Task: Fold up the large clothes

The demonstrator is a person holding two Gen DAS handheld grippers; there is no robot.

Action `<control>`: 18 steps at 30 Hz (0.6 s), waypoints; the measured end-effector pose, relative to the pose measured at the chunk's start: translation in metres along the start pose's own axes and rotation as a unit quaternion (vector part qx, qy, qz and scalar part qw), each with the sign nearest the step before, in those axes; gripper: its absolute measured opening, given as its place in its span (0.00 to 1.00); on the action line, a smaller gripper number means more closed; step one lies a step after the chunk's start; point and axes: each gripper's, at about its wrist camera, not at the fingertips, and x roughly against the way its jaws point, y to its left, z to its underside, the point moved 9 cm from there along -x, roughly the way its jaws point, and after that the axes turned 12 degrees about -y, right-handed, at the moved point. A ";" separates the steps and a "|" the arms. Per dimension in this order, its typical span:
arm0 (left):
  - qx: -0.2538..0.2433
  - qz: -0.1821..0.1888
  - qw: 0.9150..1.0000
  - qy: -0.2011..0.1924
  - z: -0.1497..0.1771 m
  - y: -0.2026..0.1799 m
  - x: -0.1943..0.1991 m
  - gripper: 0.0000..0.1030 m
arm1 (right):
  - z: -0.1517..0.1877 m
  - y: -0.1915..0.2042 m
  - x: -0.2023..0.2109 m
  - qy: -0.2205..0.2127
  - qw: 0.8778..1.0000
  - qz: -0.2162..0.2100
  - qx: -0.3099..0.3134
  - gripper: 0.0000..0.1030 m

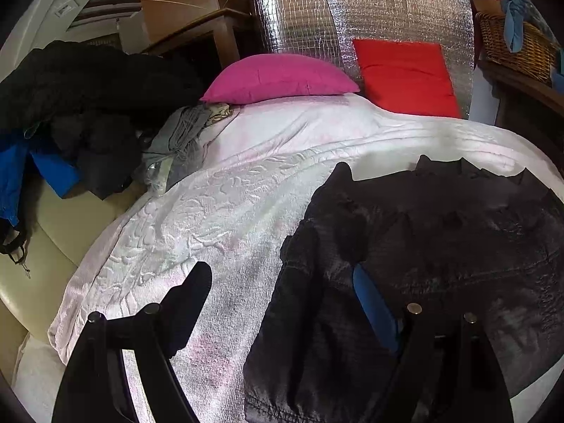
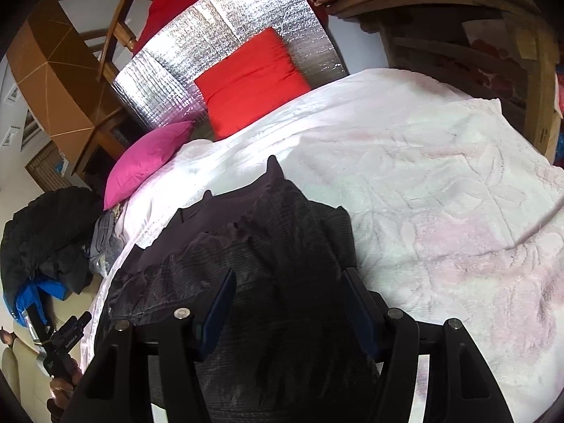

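A dark grey jacket (image 1: 440,253) lies in a folded heap on the white quilted bedspread (image 1: 218,204). My left gripper (image 1: 282,282) is open and empty above the garment's left edge; one finger is over the bedspread, the blue-padded finger over the fabric. In the right wrist view the same jacket (image 2: 268,232) lies under my right gripper (image 2: 287,292), which is open just above it with nothing between its blue pads (image 2: 220,303). The other hand-held gripper shows at the lower left (image 2: 67,335).
A pink pillow (image 1: 282,77) and a red cushion (image 1: 405,77) lean at the head against a silver foil panel (image 1: 352,14). A pile of dark and blue clothes (image 1: 70,105) sits on the cream seat at left. A wicker basket (image 1: 514,42) stands on wooden shelving at right.
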 end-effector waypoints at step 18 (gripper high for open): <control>0.134 0.167 0.964 0.156 0.044 0.009 -0.049 0.81 | 0.007 -0.061 -0.017 0.053 0.996 0.046 -0.053 0.71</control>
